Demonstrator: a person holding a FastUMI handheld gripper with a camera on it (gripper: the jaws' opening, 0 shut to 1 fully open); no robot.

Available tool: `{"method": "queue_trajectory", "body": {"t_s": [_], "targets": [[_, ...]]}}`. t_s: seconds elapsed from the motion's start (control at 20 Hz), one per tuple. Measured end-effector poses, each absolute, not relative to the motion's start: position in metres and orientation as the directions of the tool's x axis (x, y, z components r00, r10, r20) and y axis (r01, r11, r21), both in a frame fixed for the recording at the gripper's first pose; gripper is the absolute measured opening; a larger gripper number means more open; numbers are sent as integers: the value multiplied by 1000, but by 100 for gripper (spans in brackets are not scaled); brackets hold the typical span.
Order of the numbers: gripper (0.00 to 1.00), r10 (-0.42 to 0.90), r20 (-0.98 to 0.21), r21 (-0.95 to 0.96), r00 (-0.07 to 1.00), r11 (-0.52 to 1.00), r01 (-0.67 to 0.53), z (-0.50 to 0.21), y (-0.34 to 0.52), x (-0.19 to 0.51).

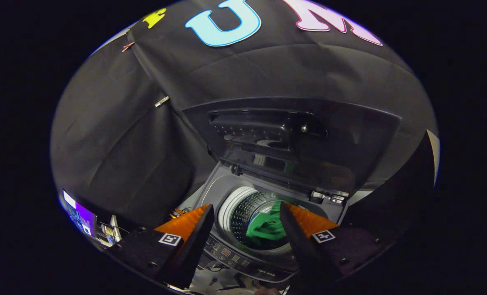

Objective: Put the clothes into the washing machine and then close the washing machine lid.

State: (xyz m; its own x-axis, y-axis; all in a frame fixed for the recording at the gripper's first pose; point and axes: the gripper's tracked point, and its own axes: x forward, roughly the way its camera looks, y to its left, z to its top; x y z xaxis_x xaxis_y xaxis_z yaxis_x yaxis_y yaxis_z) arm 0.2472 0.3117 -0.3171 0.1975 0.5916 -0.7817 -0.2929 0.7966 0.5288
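Fingers (246, 221) apart (empty) above drum (243, 217)

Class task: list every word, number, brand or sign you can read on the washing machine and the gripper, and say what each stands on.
Nothing reads clearly.
Control panel of the washing machine: small print, too blurred to read.
Square markers on the gripper: patterns, not words. Its fingers stand open, with the green garment in the drum beyond them.

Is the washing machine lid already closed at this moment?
No, the lid stands raised behind the drum, where the green garment lies, seen between the open gripper fingers.
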Motion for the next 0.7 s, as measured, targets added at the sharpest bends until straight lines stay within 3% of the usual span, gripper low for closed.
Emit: {"method": "queue_trajectory", "body": {"t_s": [0.45,0.7], "targets": [[99,672,-613,530,415,740,-414,-260,325,287],[99,630,-516,498,581,772,-394,-235,316,328]]}}
